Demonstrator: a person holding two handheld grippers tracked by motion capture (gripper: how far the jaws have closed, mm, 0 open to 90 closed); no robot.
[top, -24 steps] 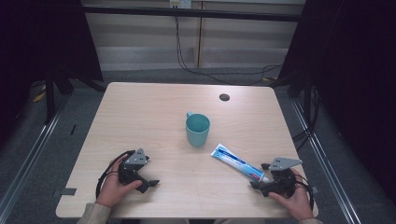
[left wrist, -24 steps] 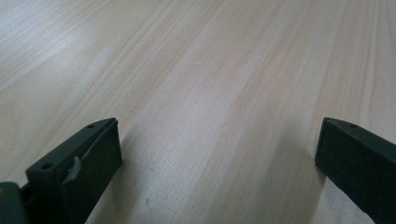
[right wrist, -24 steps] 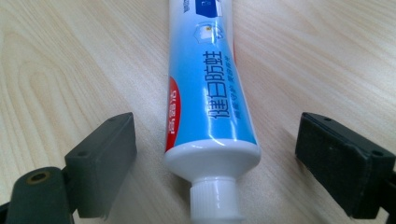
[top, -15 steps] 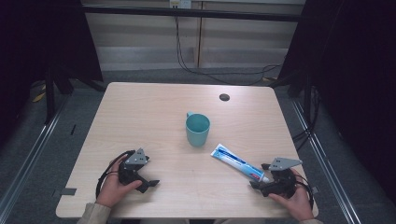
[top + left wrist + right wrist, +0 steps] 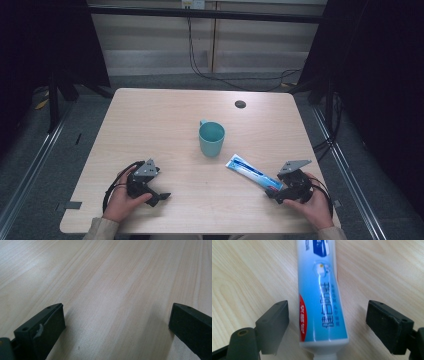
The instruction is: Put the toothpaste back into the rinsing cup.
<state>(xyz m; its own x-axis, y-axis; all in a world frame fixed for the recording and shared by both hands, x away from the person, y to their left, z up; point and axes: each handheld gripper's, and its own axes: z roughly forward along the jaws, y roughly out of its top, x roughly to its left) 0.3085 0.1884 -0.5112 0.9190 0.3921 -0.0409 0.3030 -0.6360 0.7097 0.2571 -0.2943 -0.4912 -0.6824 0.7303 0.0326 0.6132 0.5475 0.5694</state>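
cup: one teal glossy round mug with a small handle [image 5: 211, 139], upright near the middle of the table; what shows of the inside is bare teal wall, the bottom I can't make out
cup handle: sits on the far rim side, pointing away from the person
tube: one flat blue-and-white plastic toothpaste tube [image 5: 252, 172] with a red band near the cap end, lying flat on the tabletop, to the right of the mug and nearer the person
tube surface: glossy, catches a light streak along its length; printed lettering and a small picture on it in the right gripper view [image 5: 322, 295]
tube ends: flat crimped end points toward the mug, cap end points at the right gripper
table: one pale wood-grain laminate table with rounded corners [image 5: 150, 115], matte, fine straight grain
table hole: one small dark round grommet [image 5: 240, 104] near the far edge, well apart from the mug
left gripper: black two-jaw gripper with grey three-cornered plate [image 5: 159, 196], held in the left hand [image 5: 122, 197], low over bare wood at the near left
left jaws: spread wide, nothing between them, bare tabletop under them [image 5: 117, 322]
right gripper: same build [image 5: 274, 192], held in the right hand [image 5: 312, 202] at the near right
right jaws: spread wide, one on each side of the tube's cap end, gaps on both sides, pads not pressing it [image 5: 327, 325]
count: one mug, one tube, two grippers, two cables
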